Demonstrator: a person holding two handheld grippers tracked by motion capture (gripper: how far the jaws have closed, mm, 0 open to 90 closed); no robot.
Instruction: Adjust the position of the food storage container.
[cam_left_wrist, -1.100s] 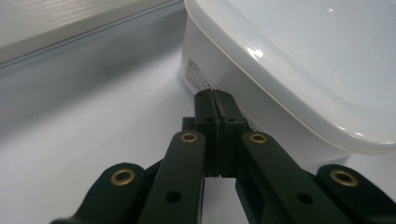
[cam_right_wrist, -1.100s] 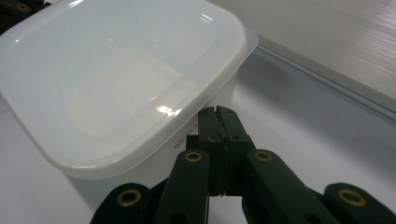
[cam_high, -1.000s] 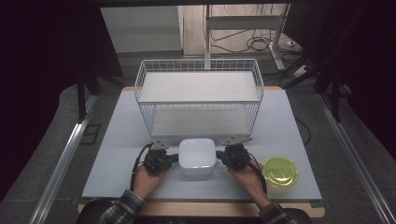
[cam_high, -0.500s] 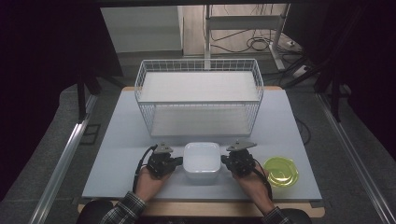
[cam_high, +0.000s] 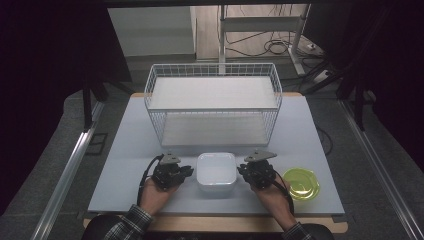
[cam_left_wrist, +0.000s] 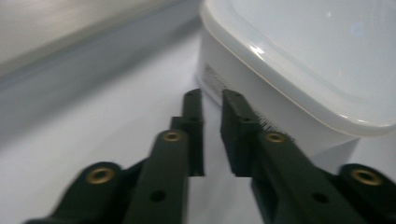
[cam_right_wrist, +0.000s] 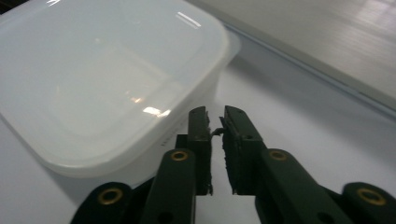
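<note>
A white lidded container (cam_high: 216, 172) is seen on the pale surface (cam_high: 125, 150), near its front edge. The left gripper (cam_high: 186, 171) is held just beside the container's left side, and the right gripper (cam_high: 244, 171) just beside its right side; each is carried by a hand entering from below. Their fingers have just been opening, and nothing is seen between them. A yellow-green bowl (cam_high: 300, 183) is placed just right of the right hand. A white wire basket (cam_high: 213, 102) is set behind the container.
</note>
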